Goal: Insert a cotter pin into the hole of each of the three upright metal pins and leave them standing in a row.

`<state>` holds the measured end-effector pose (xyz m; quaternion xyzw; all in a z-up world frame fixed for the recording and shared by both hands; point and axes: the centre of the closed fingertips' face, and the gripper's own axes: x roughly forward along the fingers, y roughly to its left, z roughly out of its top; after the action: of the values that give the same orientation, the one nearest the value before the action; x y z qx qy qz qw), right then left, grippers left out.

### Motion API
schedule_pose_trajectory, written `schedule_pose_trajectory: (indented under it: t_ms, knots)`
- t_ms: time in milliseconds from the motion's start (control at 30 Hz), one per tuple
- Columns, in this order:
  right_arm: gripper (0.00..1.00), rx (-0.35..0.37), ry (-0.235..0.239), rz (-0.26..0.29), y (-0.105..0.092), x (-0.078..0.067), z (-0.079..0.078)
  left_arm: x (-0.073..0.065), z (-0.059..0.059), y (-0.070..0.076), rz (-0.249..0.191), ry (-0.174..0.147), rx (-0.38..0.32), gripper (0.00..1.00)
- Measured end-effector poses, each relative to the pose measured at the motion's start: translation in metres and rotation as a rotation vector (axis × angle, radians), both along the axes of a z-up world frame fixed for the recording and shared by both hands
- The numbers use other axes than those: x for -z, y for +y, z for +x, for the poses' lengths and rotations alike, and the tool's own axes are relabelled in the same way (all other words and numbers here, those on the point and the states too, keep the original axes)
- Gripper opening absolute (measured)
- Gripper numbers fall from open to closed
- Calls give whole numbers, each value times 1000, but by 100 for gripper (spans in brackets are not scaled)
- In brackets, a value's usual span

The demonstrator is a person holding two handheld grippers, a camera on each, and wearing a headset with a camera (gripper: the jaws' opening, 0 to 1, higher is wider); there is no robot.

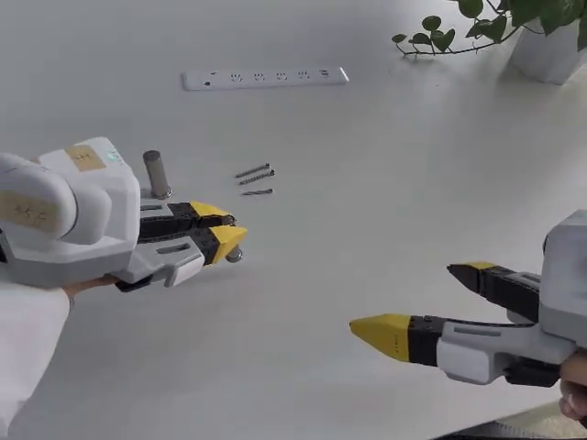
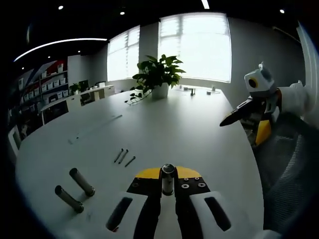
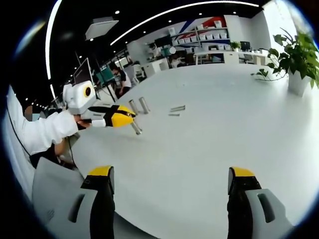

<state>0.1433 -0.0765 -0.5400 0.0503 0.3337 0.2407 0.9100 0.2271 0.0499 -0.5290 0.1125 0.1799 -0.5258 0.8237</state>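
Note:
My left gripper (image 1: 225, 234) (image 2: 168, 173) (image 3: 122, 117) is shut on a short metal pin (image 2: 168, 179) (image 3: 135, 128), holding it just above the white table with its lower end poking out under the yellow tips. Two more metal pins (image 2: 82, 181) (image 3: 144, 104) stand upright to the left of it; one pin (image 1: 156, 174) shows behind the gripper body in the head view. Three cotter pins (image 1: 255, 179) (image 2: 124, 157) (image 3: 175, 109) lie loose on the table beyond the tips. My right gripper (image 1: 426, 301) (image 3: 172, 174) (image 2: 249, 107) hovers open and empty at the near right.
A white power strip (image 1: 266, 78) lies at the far side of the table. A potted plant (image 1: 550, 46) (image 2: 158, 74) (image 3: 294, 59) stands at the far right corner. The white tabletop (image 1: 385, 183) stretches wide between the grippers.

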Motion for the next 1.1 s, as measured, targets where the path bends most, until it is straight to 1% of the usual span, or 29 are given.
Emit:
schedule_pose_trajectory:
  t_ms: [67,133,167,300,367,467,533,600,800,1100]
  knots:
    - [93,4,2,5,-1,0,-2,2,-4,-3,18,-1,13,7]
    - [93,3,-1,7,-1,-1,-3,3,-8,-7,4,19,18,7]
    - [93,3,-1,8,-1,-1,-3,4,-10,-8,1,24,22,7]
    - [94,-14,-19,2,1,-4,-5,8,-17,-15,0,35,37,7]
    - [94,-29,-41,-15,1,-6,-5,10,-20,-19,1,42,43,7]
    - [94,-35,-39,-24,0,-5,-5,13,-24,-22,8,45,49,7]
    - [94,-46,-52,-31,0,-6,-5,15,-26,-24,9,51,53,7]
    - [95,-51,-48,-32,1,-6,-5,17,-28,-26,15,51,57,7]
    - [94,-60,-46,-34,0,-5,-5,24,-32,-29,31,53,68,7]
    - [94,-67,-48,-34,0,-6,-5,30,-34,-26,47,53,64,7]
